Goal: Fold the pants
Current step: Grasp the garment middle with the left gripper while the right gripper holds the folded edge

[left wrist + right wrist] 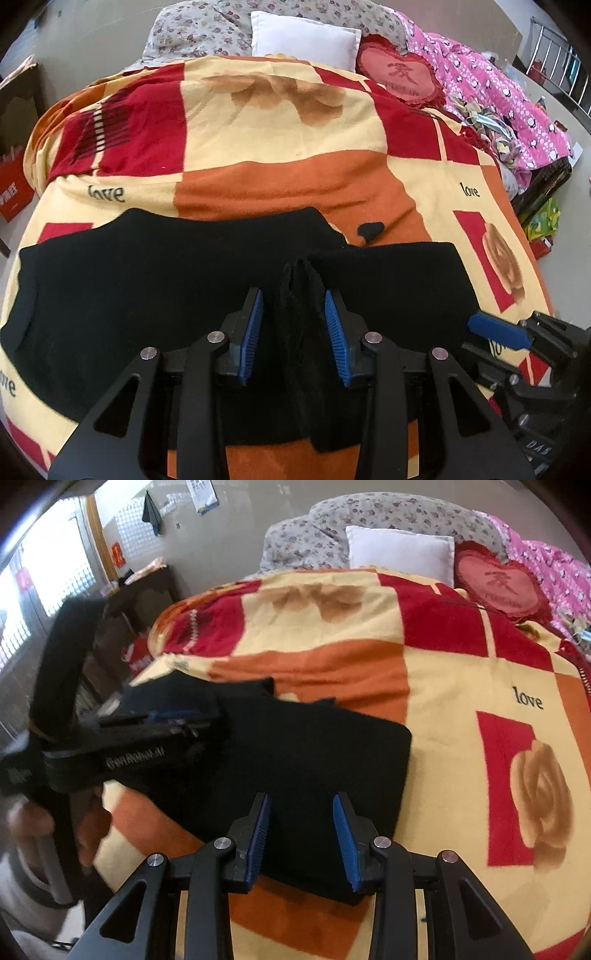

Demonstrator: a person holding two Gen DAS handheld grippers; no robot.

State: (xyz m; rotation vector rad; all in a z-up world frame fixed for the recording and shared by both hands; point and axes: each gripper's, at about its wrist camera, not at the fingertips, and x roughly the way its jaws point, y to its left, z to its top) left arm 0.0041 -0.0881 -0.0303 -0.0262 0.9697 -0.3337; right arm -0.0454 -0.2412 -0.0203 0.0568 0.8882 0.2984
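Observation:
Black pants (147, 280) lie spread across the near part of the bed, also in the right wrist view (314, 753). My left gripper (293, 306) is open, its blue pads on either side of a raised ridge of black fabric (299, 295), not pinching it. My right gripper (303, 814) is open just above the near edge of the pants' right end. The right gripper's blue finger (498, 330) shows at the right of the left wrist view. The left gripper's body (122, 738) is blurred at the left of the right wrist view.
The bed is covered by a red, orange and cream blanket (280, 147). A white pillow (306, 37), a red heart cushion (399, 72) and a pink quilt (491, 88) lie at the far end. A dark cabinet (144, 598) stands left of the bed.

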